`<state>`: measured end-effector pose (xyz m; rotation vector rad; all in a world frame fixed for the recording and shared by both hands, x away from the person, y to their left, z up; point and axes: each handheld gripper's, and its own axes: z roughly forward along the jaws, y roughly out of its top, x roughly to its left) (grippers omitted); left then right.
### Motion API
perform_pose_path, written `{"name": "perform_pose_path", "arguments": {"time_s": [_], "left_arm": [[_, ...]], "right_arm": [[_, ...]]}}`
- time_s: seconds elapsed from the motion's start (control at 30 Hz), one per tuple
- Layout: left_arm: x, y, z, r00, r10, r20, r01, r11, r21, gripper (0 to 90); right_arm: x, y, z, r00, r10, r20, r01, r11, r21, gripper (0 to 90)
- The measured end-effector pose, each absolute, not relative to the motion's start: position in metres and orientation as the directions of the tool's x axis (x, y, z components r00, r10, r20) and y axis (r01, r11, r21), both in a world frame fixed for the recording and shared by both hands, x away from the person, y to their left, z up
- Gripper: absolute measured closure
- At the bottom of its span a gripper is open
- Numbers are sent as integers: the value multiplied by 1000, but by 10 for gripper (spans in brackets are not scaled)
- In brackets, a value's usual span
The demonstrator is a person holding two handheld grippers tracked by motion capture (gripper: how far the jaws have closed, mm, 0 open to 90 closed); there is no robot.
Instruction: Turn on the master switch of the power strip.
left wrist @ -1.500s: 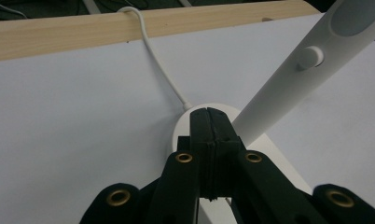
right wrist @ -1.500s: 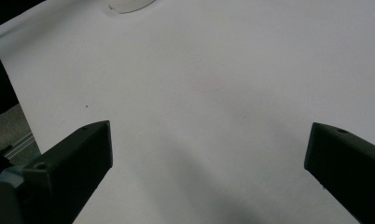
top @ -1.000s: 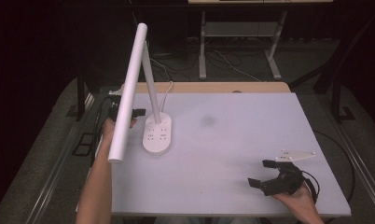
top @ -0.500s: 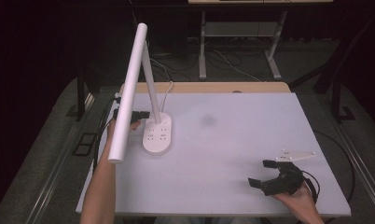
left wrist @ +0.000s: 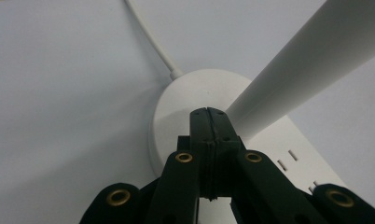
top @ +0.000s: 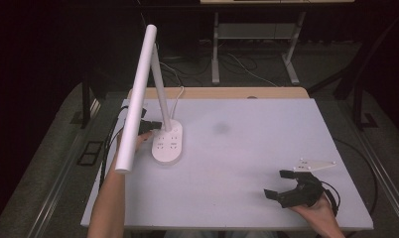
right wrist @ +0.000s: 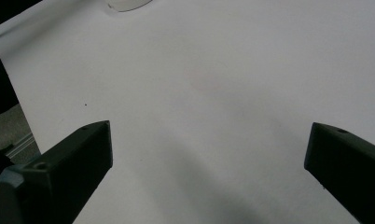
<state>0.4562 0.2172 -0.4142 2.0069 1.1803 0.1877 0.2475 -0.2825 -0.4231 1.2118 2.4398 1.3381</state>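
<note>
Left of centre in the high view a white desk lamp (top: 167, 141) stands on the pale counter (top: 247, 148), its oval base bearing socket slots, its long white head (top: 136, 101) slanting down toward the lower left and hiding part of the left tool (top: 155, 125). In the left gripper view that tool's jaws are pressed together with nothing between them, their tips at the base beside the stem (left wrist: 297, 65) — a white cord (left wrist: 150, 39) runs off to the upper left. At the lower right of the high view the right tool (top: 283, 184) rests in a hand (top: 319, 215), jaws spread wide and empty over bare counter — well apart from the lamp.

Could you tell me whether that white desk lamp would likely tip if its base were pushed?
Probably yes: the desk lamp carries a long head bar overhanging its small oval base, so it looks top-heavy. Its smooth base likely slides on the table first.
</note>
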Motion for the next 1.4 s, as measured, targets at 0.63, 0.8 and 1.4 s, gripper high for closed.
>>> {"name": "perform_pose_path", "arguments": {"time_s": [0.63, 0.8, 1.4], "left_arm": [[457, 215, -416, 543, 795, -272, 713, -264, 649, 900], [459, 216, -417, 527, 797, -296, 730, -246, 637, 900], [457, 211, -416, 496, 823, -276, 744, -239, 624, 900]], "right_arm": [[247, -282, -423, -676, 689, 261, 594, 299, 747, 5], [246, -281, -423, -677, 688, 262, 595, 302, 745, 5], [246, -280, -423, -683, 683, 258, 591, 310, 745, 5]]}}
